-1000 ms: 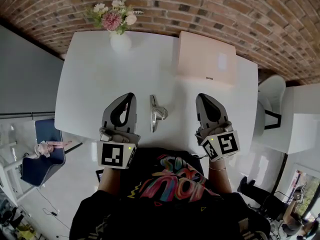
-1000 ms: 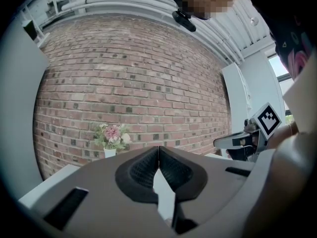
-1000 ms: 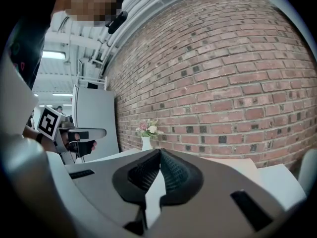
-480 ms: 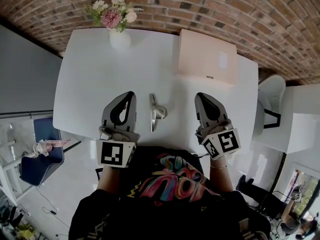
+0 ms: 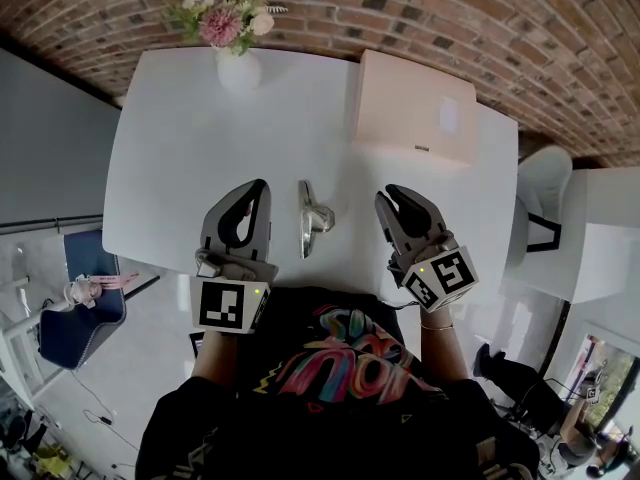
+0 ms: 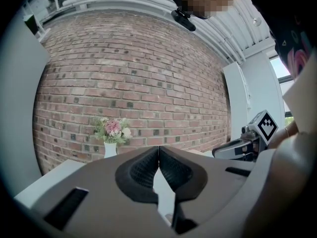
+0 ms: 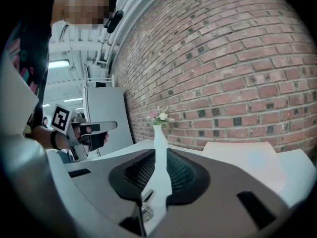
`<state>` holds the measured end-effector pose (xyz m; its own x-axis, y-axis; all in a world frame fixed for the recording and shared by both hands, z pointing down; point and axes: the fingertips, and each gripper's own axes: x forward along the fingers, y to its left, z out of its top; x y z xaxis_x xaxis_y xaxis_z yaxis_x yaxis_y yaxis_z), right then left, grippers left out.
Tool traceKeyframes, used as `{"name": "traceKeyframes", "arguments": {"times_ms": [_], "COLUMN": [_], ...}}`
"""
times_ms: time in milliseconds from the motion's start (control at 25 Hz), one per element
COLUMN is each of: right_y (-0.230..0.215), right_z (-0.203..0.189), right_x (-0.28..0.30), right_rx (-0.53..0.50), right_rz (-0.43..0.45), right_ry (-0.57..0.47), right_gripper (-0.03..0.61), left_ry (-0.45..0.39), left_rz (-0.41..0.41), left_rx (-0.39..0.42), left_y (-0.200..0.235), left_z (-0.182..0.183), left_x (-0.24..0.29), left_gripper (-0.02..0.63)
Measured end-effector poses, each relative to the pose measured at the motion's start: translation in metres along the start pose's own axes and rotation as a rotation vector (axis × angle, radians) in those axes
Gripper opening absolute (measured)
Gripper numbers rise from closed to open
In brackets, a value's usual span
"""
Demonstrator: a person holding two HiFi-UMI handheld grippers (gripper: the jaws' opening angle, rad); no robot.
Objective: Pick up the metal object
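On my feed, the silver metal object (image 5: 312, 218) shone on a white desk (image 5: 180, 148), beside a pale pink box (image 5: 410, 103), white vase (image 5: 238, 71), pink-and-white flowers (image 5: 225, 18) and red-brown brick wall (image 5: 450, 18).

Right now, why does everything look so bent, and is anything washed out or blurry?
Head view: a wide lens bows the brick wall into an arc, and the white table is washed nearly featureless. Left gripper view: dark rounded corners, a mosaic patch laid over the top. Right gripper view: same bending, with a bright ceiling light at left.
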<state>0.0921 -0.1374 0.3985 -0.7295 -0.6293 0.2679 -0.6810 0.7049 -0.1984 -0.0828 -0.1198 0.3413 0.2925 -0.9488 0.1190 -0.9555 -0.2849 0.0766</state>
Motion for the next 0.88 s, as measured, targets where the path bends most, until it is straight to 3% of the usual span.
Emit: {"name": "traceKeyframes", "arguments": {"times_ms": [160,360,880], "right_y": [0.008,0.017,0.047], "right_z": [-0.01,-0.024,-0.08], "right_x": [0.005,0.012,0.029], "right_rx": [-0.008,-0.017,-0.137], "right_rz": [0.062,0.132,0.344], "right_ry": [0.02,0.068,0.246], "right_gripper": [0.117,0.174,0.292], "left_ry": [0.043,0.004,0.019], "left_rz": [-0.027,-0.005,0.0], "left_rx": [0.047,-0.01,-0.018], "left_y": [0.0,0.001,0.003], "left_z": [-0.012,-0.004,-0.012], "left_x": [-0.003,0.001,0.002], "left_gripper": [0.026,0.026,0.026]}}
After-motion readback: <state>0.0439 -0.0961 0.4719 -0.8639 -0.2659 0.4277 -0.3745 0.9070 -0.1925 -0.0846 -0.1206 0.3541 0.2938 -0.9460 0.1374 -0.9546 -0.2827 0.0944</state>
